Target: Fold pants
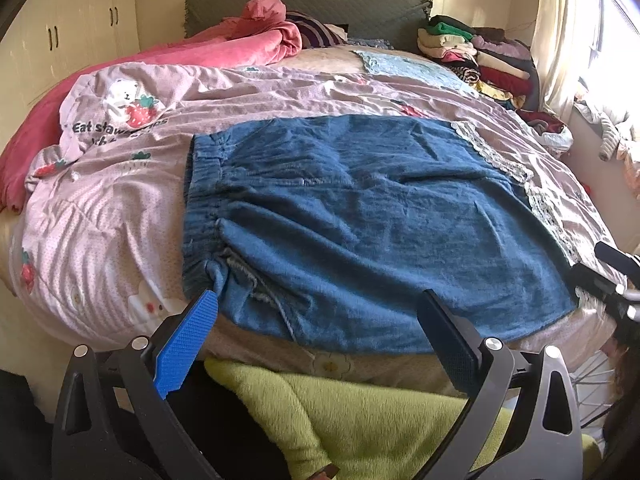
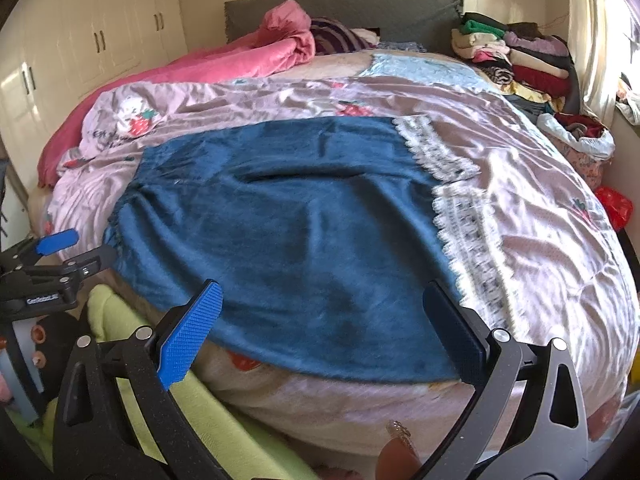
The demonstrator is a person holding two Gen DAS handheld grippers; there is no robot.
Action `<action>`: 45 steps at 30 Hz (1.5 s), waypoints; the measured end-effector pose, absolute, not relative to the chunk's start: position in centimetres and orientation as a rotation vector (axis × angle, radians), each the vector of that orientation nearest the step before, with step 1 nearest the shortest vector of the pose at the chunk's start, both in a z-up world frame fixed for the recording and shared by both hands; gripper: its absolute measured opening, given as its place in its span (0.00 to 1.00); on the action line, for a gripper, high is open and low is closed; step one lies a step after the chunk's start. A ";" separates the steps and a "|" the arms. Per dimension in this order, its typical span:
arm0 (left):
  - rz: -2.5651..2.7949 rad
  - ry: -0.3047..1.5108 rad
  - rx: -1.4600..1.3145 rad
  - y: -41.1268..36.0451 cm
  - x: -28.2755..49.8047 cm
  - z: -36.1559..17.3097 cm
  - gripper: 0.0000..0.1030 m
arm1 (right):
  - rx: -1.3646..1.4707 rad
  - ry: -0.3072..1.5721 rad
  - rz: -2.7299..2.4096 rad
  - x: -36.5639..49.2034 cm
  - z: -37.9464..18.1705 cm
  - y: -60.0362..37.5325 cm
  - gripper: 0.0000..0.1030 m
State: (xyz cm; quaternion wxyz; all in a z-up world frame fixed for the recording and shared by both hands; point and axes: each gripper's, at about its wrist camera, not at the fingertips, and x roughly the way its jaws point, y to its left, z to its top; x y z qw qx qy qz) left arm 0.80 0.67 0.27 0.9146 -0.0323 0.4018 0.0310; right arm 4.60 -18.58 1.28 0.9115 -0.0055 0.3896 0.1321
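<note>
Blue denim pants (image 1: 360, 216) (image 2: 288, 224) lie flat across the bed, elastic waistband to the left and white lace hems (image 2: 460, 208) (image 1: 500, 156) to the right. My left gripper (image 1: 320, 308) is open just short of the near edge, by the waistband corner, with nothing between its fingers. My right gripper (image 2: 320, 304) is open too, over the near edge toward the hem end, holding nothing. In the right wrist view the left gripper (image 2: 76, 246) shows at the far left; in the left wrist view the right gripper (image 1: 588, 260) shows at the far right edge.
A pink strawberry-print quilt (image 1: 120, 184) (image 2: 540, 240) covers the bed. A rumpled pink blanket (image 1: 248, 40) lies at the back left, a stack of folded clothes (image 1: 480, 52) (image 2: 520, 56) at the back right. Lime-green fabric (image 1: 360, 420) sits below the near bed edge. Wardrobe doors (image 2: 80, 40) line the left wall.
</note>
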 end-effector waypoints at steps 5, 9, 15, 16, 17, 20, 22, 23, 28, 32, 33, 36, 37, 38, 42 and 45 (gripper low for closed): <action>0.034 0.842 -0.066 0.9 3.2 0.2 0.96 | 0.015 0.789 0.206 7.9 1.6 -23.2 0.92; 0.021 0.847 -0.065 1.4 5.7 0.0 0.96 | -0.012 0.829 0.203 12.3 0.7 -26.1 0.92; 0.073 0.874 -0.002 2.2 9.0 -1.8 0.96 | -0.057 0.883 0.212 17.3 -1.5 -28.2 0.90; 0.081 0.899 -0.010 2.5 9.4 -2.4 0.96 | -0.049 0.894 0.225 18.0 -1.9 -28.4 0.86; 0.082 0.916 -0.018 2.8 9.8 -2.9 0.96 | -0.042 0.901 0.232 18.5 -2.2 -28.6 0.78; 0.106 0.938 -0.019 3.4 10.4 -4.1 0.96 | -0.008 0.951 0.268 20.2 -3.6 -29.0 0.49; 0.111 0.947 -0.022 3.5 10.5 -4.8 0.96 | 0.009 0.979 0.306 20.6 -4.3 -28.9 0.30; 0.113 0.946 -0.019 3.5 10.5 -4.9 0.96 | 0.007 0.983 0.317 20.6 -4.4 -28.8 0.15; 0.113 0.944 -0.022 3.4 10.5 -5.2 0.96 | 0.012 0.929 0.263 20.4 -3.1 -30.1 0.13; 0.112 0.937 -0.027 3.4 10.3 -5.4 0.96 | -0.012 0.970 0.222 21.3 -4.7 -30.1 0.17; 0.111 0.936 -0.024 3.4 10.3 -5.5 0.96 | -0.026 0.972 0.214 21.3 -5.0 -29.9 0.19; 0.102 0.929 -0.031 3.7 10.1 -5.6 0.96 | -0.039 0.959 0.184 21.1 -4.7 -30.1 0.28; 0.098 0.926 -0.036 3.7 10.0 -5.5 0.96 | -0.045 0.951 0.162 21.0 -4.3 -30.3 0.39; 0.094 0.924 -0.039 3.8 9.9 -5.5 0.96 | -0.049 0.942 0.136 20.8 -3.8 -30.5 0.46; 0.076 0.912 -0.069 4.4 9.1 -5.0 0.96 | -0.057 0.866 0.127 19.8 -1.0 -30.0 0.56; 0.080 0.901 -0.067 4.9 8.4 -4.9 0.96 | -0.063 0.825 0.209 18.9 0.7 -27.6 0.65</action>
